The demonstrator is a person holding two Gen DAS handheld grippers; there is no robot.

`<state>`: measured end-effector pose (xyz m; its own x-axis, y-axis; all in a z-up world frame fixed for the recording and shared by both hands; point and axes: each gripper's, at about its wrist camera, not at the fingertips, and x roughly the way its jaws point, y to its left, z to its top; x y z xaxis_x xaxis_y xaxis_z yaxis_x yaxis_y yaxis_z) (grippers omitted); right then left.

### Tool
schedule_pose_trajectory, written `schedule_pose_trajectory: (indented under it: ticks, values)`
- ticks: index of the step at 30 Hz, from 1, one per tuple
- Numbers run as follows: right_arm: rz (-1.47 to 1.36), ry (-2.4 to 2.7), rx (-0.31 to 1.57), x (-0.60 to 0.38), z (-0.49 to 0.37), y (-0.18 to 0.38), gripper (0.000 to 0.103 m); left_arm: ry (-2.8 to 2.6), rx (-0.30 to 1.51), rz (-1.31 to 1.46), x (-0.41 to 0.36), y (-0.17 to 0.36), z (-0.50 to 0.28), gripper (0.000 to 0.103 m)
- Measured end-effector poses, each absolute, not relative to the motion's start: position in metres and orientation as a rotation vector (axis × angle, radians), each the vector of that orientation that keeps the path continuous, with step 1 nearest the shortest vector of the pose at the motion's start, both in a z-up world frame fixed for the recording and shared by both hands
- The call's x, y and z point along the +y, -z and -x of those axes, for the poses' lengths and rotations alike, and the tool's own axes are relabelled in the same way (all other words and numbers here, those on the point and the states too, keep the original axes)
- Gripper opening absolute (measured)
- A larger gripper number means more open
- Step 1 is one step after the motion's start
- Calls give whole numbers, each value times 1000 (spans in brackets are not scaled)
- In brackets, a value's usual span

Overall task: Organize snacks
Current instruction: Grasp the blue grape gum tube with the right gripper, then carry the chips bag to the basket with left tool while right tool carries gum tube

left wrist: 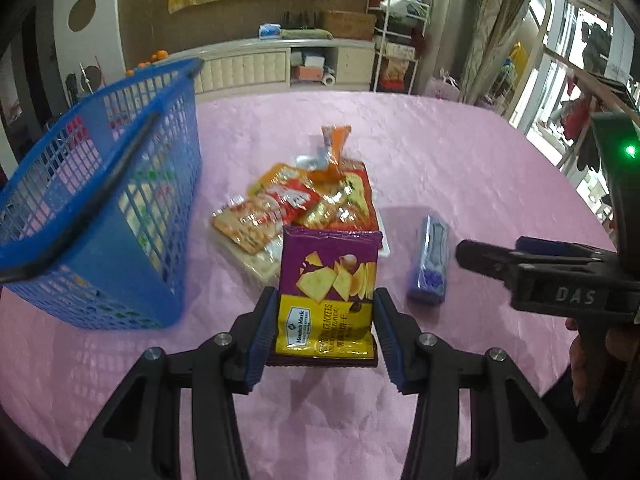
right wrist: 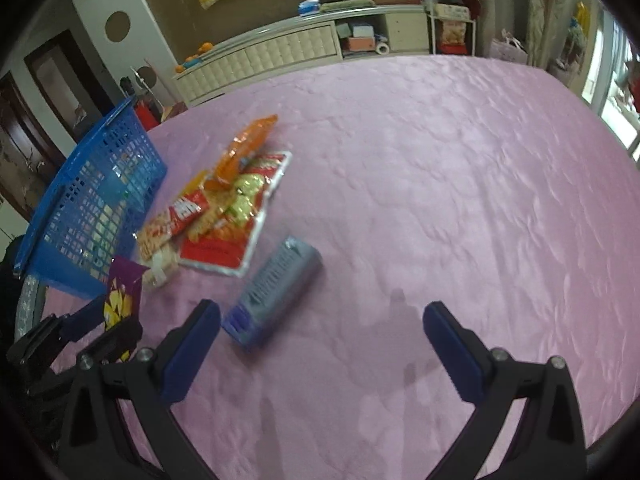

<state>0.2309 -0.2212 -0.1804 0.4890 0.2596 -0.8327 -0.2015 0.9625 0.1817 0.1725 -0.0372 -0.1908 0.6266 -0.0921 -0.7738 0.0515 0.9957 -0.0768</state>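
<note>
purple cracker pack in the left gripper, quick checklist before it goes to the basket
1. Left gripper shut on the purple cracker pack: ok.
2. Pack lifted clear of the snack pile: ok.
3. Blue basket open at the top, with room: ok.
4. Right gripper open, holding nothing: ok.
5. Blue-grey packet lying apart from the pile: ok.
6. Grip firm enough for the carry: cannot tell.

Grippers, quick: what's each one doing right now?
Left gripper: closed on the purple cracker packet.
Right gripper: open, holding nothing.
</note>
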Motion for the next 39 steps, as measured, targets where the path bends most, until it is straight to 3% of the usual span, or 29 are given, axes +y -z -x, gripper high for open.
schedule_pose_trajectory:
  ticks: [2, 5, 16, 23, 26, 39]
  values:
    - [-40, -292, 1042, -211, -237, 182, 87, 72, 881, 30, -37, 192, -175, 45]
    - [14, -298, 1070, -198, -245, 188, 80, 68, 865, -11, -39, 195, -180, 45]
    - [111, -302, 1090, -179, -254, 208, 74, 60, 888, -7, -40, 203, -182, 45]
    - [120, -347, 1075, -185, -244, 206, 42, 62, 904, 16, -40, 206, -184, 45]
    - [125, -390, 1061, -187, -237, 205, 36, 72, 902, 36, -41, 205, -182, 45]
    - [97, -448, 998, -195, -204, 170, 35, 84, 862, 32, -52, 184, -165, 45]
